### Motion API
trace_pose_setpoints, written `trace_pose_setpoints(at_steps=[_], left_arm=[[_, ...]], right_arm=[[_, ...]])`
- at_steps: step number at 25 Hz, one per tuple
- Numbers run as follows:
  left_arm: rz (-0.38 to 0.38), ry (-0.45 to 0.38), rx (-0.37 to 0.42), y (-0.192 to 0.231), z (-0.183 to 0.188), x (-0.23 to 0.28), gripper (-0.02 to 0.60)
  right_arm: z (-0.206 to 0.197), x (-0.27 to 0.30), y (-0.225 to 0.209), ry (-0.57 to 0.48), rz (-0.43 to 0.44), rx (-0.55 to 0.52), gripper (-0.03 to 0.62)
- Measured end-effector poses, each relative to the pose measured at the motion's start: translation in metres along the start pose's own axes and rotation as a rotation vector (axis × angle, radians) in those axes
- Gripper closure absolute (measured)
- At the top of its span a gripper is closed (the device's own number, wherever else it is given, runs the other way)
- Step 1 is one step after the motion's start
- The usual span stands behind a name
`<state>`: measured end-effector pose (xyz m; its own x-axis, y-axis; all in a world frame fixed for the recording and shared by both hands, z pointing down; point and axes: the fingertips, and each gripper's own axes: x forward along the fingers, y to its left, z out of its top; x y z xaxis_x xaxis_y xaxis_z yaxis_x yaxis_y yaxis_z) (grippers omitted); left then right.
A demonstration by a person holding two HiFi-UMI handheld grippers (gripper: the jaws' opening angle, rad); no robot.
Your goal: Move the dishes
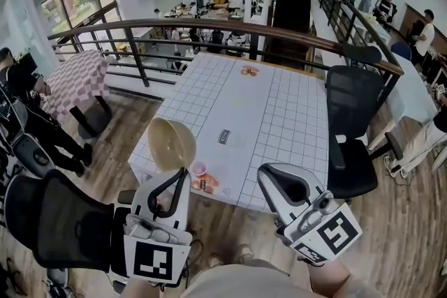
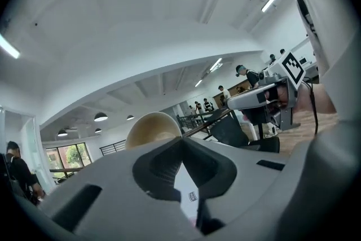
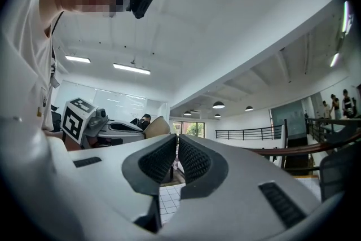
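Pinching the beige bowl by its rim with the left gripper, jaws squeezed shut on it, bowl tilted above the table's near left corner. Carry slow, clear the pink cup and orange item at the table's near edge, and seat before releasing. Park the right gripper, jaws pressed together on nothing, off the table's near edge.

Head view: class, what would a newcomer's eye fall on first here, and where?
The beige bowl stands out first, pinched by its rim in the left gripper and tilted above the near left corner of the grid-patterned table. Next comes the right gripper, jaws together and empty, by the table's near edge. Between them a small pink cup sits on the table.
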<state>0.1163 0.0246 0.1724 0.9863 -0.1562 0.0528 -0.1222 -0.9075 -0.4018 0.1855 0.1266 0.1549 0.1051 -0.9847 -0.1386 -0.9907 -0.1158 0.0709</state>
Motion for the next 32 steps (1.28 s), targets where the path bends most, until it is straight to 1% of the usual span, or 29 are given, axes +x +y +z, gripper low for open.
trace_pose_setpoints(at_steps=[3,6,8,11,14,16,18,21,26,29,32], left_arm=[[-0.018,0.03,0.007,-0.008,-0.01,0.006,0.566],[-0.054,0.062,0.006,-0.015,-0.028,0.024,0.566],[-0.088,0.08,0.045,-0.021,-0.043,0.037,0.566],[-0.13,0.142,0.085,-0.039,-0.069,0.056,0.566],[-0.169,0.19,0.112,-0.06,-0.088,0.05,0.566],[-0.196,0.207,0.111,-0.07,-0.098,0.052,0.566],[-0.219,0.233,0.112,-0.075,-0.109,0.074,0.565],[-0.265,0.298,0.135,-0.088,-0.136,0.119,0.566],[-0.37,0.421,0.164,-0.117,-0.192,0.158,0.565],[-0.402,0.479,0.202,-0.129,-0.221,0.177,0.565],[-0.418,0.527,0.192,-0.137,-0.244,0.185,0.565]], right_arm=[[-0.012,0.002,-0.001,0.015,-0.005,0.027,0.568],[-0.028,0.008,-0.011,0.038,-0.012,0.05,0.568],[-0.043,0.01,-0.018,0.062,-0.022,0.063,0.568],[-0.067,0.003,-0.03,0.098,-0.047,0.103,0.568],[-0.085,-0.012,-0.021,0.124,-0.074,0.134,0.568],[-0.096,-0.017,-0.021,0.148,-0.09,0.143,0.568],[-0.11,-0.014,-0.04,0.176,-0.106,0.153,0.568],[-0.135,-0.008,-0.079,0.205,-0.127,0.18,0.568],[-0.166,-0.004,-0.112,0.243,-0.15,0.226,0.568],[-0.183,0.0,-0.129,0.273,-0.155,0.247,0.568],[-0.201,0.002,-0.137,0.297,-0.162,0.268,0.568]])
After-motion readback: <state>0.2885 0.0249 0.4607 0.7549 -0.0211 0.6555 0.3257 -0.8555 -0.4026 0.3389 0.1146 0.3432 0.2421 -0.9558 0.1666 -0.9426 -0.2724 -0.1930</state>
